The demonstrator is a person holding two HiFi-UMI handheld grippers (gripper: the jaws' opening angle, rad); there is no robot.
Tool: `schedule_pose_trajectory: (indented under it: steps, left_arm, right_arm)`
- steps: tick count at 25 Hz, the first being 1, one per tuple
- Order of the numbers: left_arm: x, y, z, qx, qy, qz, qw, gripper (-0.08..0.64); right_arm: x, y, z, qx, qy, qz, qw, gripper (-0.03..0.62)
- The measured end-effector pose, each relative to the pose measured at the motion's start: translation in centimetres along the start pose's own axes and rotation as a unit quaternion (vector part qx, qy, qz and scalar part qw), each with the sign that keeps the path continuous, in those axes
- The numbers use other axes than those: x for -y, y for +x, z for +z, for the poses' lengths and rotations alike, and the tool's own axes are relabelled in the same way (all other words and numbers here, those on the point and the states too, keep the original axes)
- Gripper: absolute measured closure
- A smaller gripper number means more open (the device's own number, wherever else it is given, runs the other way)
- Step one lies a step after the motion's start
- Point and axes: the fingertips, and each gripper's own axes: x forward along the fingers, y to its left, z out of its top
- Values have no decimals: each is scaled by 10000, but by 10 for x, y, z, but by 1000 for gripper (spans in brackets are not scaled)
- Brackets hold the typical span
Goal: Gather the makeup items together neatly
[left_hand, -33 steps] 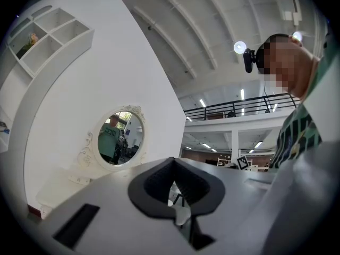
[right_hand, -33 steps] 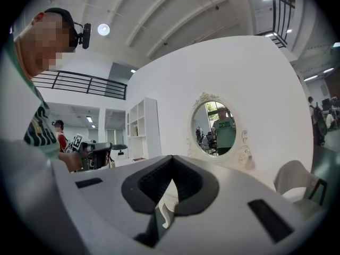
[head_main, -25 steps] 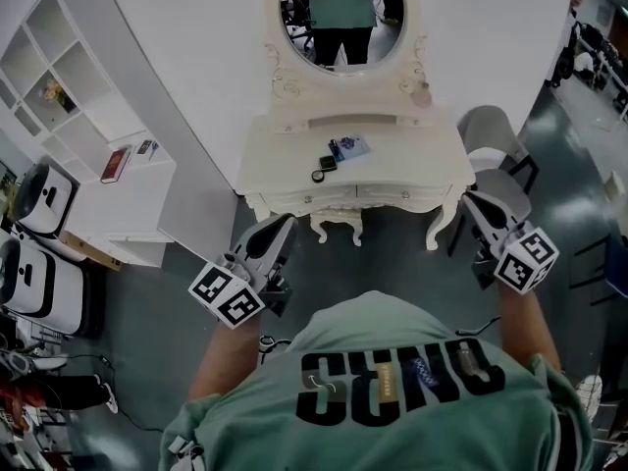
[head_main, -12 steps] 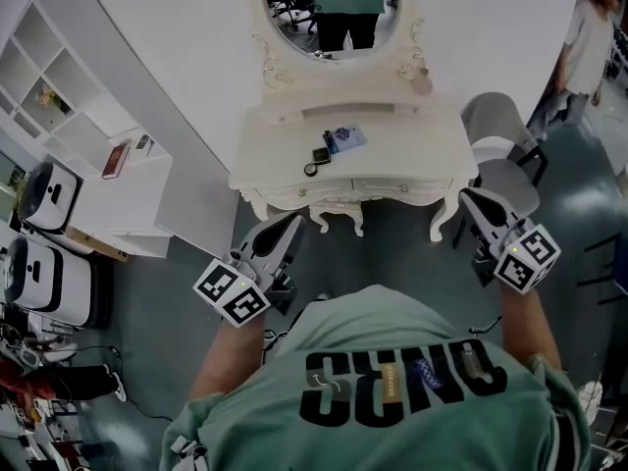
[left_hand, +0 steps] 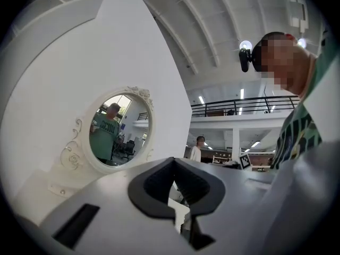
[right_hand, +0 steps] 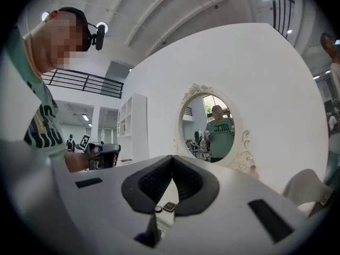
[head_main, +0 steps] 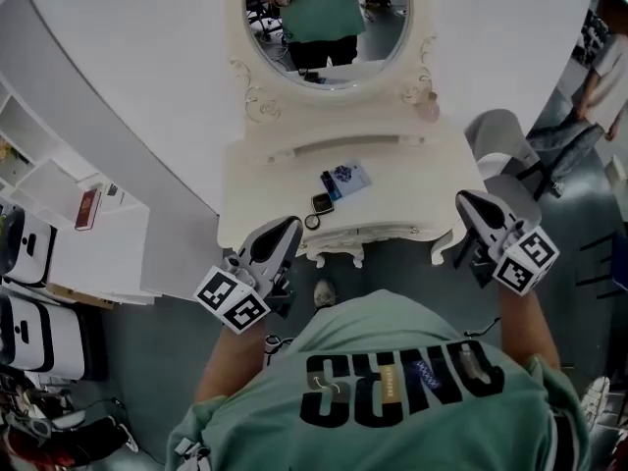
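Note:
On the white dressing table (head_main: 412, 180), three makeup items lie apart near the front edge. They are a flat blue-patterned packet (head_main: 345, 178), a small dark square compact (head_main: 322, 203) and a small round item (head_main: 311, 222). My left gripper (head_main: 282, 230) hangs shut and empty just in front of the table's left front edge. My right gripper (head_main: 471, 204) is shut and empty off the table's right front corner. In the right gripper view the compact (right_hand: 170, 206) and the round item (right_hand: 158, 209) show below the closed jaws. The left gripper view looks up past its closed jaws.
An oval mirror (head_main: 324, 18) stands at the table's back and reflects me. A grey chair (head_main: 500, 155) is beside the table's right end. A white shelf unit (head_main: 88, 224) and white cases (head_main: 29, 332) stand to the left. A person (head_main: 599, 77) walks at far right.
I have stepped closer: the dressing table has drawn nearer, so the left gripper now reaches its front edge. Both grippers stay shut and empty.

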Motion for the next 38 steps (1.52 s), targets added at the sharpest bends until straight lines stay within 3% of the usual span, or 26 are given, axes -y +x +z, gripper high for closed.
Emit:
schedule_pose_trajectory:
  steps: [5, 10, 13, 19, 24, 28, 32, 35, 38]
  left_arm:
    - [-108, 53, 36, -261, -18, -501, 9984, 552]
    - [-185, 105, 59, -524, -75, -921, 9943, 552]
    - [-211, 126, 62, -474, -189, -817, 9953, 552]
    - [-219, 179, 49, -292, -309, -693, 9967, 552]
    - [-231, 189, 41, -231, -338, -47, 9991, 552]
    - [-253, 184, 25, -323, -335, 363, 9983, 552]
    - [-276, 164, 1, -501, -456, 753, 9949, 552]
    - [-296, 146, -19, -628, -610, 974, 9914, 552]
    - [-317, 126, -36, -736, -752, 1112, 9882, 552]
  right_arm:
    - [29, 106, 15, 40, 57, -274, 9996, 598]
    - [65, 173, 27, 41, 114, -661, 9977, 597]
    - [82, 198, 19, -168, 110, -508, 9985, 597]
    - [132, 207, 17, -373, -77, -206, 9991, 597]
    - [148, 252, 0, -810, -606, 757, 9920, 576]
    - [130, 295, -47, -1538, -1210, 1796, 9641, 503]
    - [89, 340, -114, -2104, -1570, 2875, 9211, 423]
    - [55, 366, -183, -2673, -1788, 3559, 8775, 352]
    - [33, 382, -255, -3358, -2302, 3981, 8221, 314]
